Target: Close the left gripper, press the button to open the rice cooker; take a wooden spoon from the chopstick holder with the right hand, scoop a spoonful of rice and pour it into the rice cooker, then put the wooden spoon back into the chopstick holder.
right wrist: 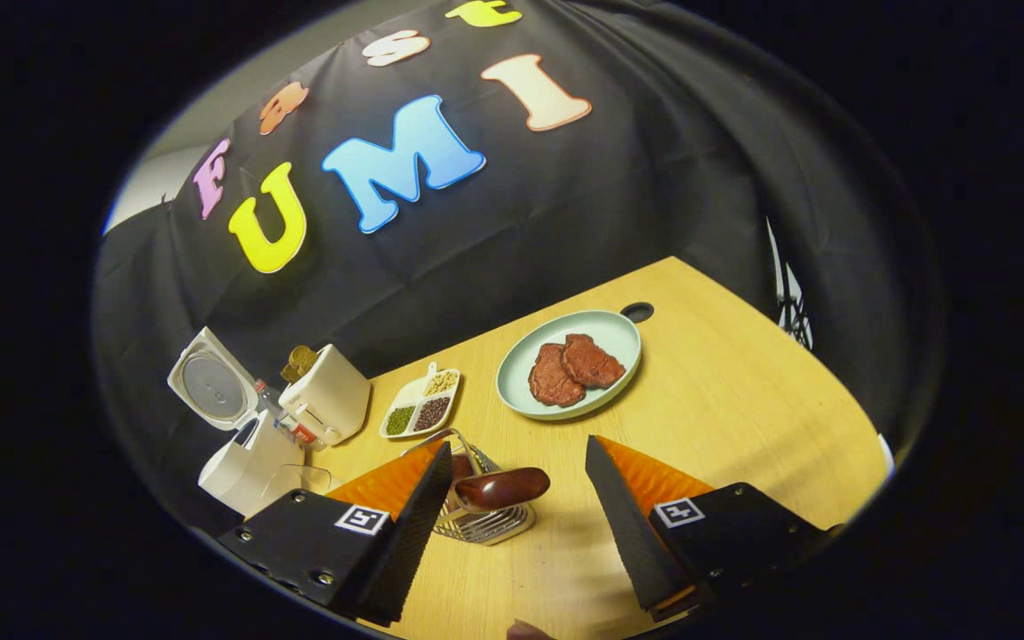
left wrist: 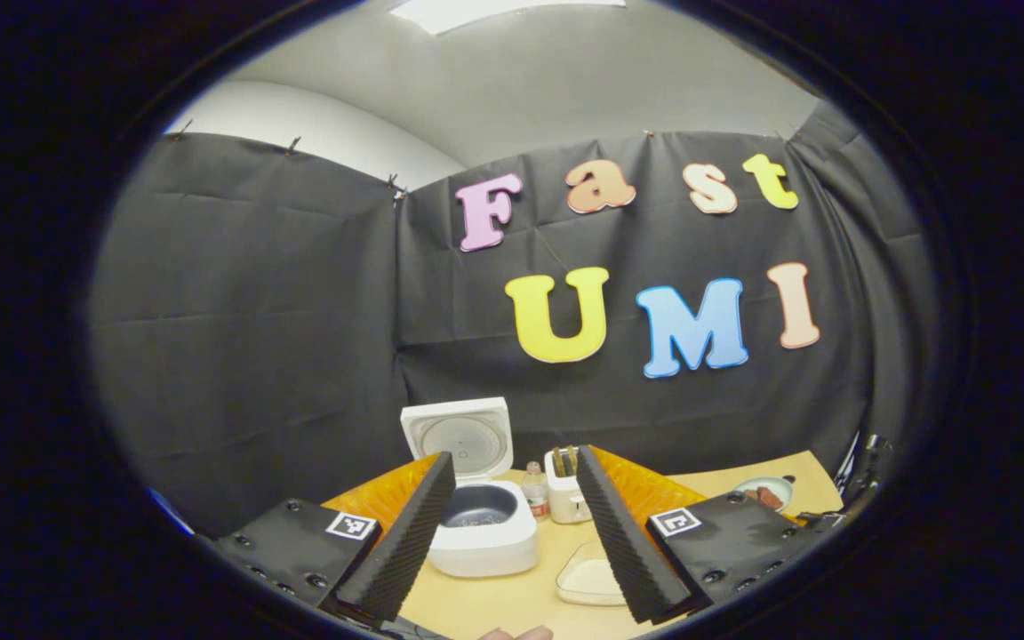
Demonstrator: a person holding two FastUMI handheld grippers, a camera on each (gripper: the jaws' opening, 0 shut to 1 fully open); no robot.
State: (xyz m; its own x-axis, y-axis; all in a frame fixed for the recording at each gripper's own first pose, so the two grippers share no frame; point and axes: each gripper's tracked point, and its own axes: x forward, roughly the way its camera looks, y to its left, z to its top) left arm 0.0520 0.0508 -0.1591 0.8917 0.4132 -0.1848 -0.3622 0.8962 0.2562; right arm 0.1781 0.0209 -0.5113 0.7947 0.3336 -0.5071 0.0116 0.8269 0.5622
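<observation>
left tongs: the left tongs (left wrist: 512, 533) stand wide apart and hold nothing, raised above the pale wooden table (left wrist: 512, 604) and aimed at the back wall of black cloth.
rice cooker: the white rice cooker (left wrist: 484, 533) sits on the table between the fingers in the left gripper view, its square lid (left wrist: 459, 437) tipped up and open, the dark inner pot (left wrist: 478, 505) showing. in the right gripper view the same cooker (right wrist: 245, 467) stands at the far left edge of the table, lid (right wrist: 212, 380) raised.
right tongs: the right tongs (right wrist: 521, 507) are also spread wide and grip nothing, hovering above the table.
chopstick holder: a wire metal chopstick holder (right wrist: 476, 511) stands just beside the left finger in the right gripper view; a dark brown rounded wooden spoon end (right wrist: 501, 487) juts from it between the fingers, touched by neither.
rice tray: a clear shallow plastic tray (left wrist: 590, 578) lies on the table near the cooker, partly behind a finger; what it holds cannot be told.
nearby: a white toaster (left wrist: 565, 493) with slices in its slots and a small bottle (left wrist: 535, 491) stand just beside the cooker.
further right: a white divided dish of beans and grains (right wrist: 421, 404) and a pale green round plate (right wrist: 521, 387) with two reddish meat pieces (right wrist: 572, 366) rest well apart from the cooker.
</observation>
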